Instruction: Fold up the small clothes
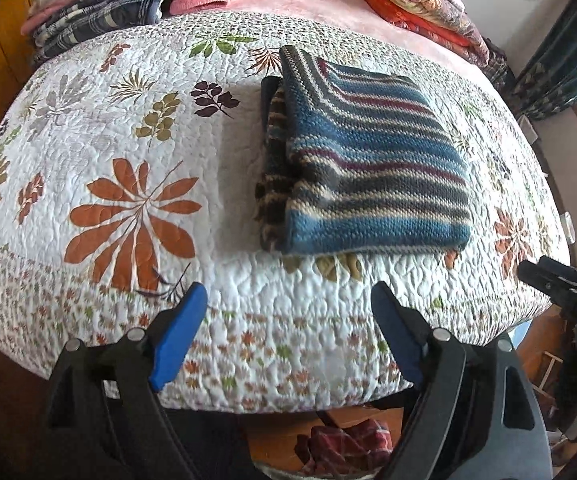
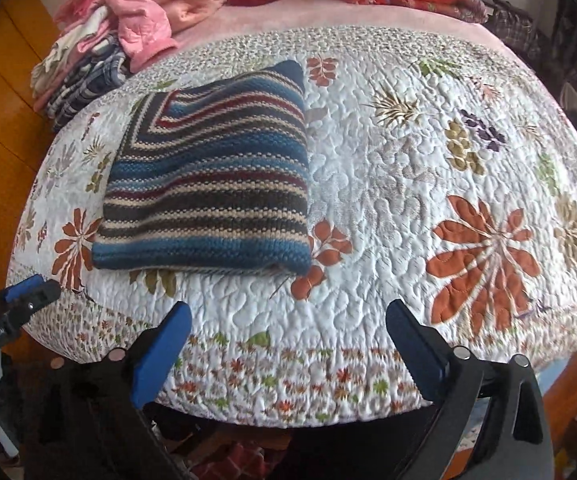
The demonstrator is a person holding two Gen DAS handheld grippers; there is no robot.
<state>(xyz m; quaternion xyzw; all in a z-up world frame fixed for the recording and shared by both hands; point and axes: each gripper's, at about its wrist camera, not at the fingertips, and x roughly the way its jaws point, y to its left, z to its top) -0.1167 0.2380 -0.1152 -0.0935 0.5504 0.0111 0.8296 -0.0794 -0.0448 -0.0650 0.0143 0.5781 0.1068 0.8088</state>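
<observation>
Quilted, leaf-patterned bedspread (image 1: 136,132) covered the bed; on it, a little in from the near edge, the striped knit garment (image 1: 368,160) lay folded into a compact rectangle, so its folding looked done. Both claws hung back at that edge, left gripper (image 1: 288,332) and right gripper (image 2: 288,344) gaping wide, empty. Piled clothes (image 2: 144,12) waited at the far-left corner.

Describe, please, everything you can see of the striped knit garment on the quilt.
The striped knit garment is chunky knit in blue, cream, maroon and dark grey bands. It lies folded into a thick, roughly square bundle, flat on the floral quilt. Darker striped layers peek out along one side, and a diagonal fold shows near its far corner. Nothing touches it but the quilt; both grippers are open and clear of it.
</observation>
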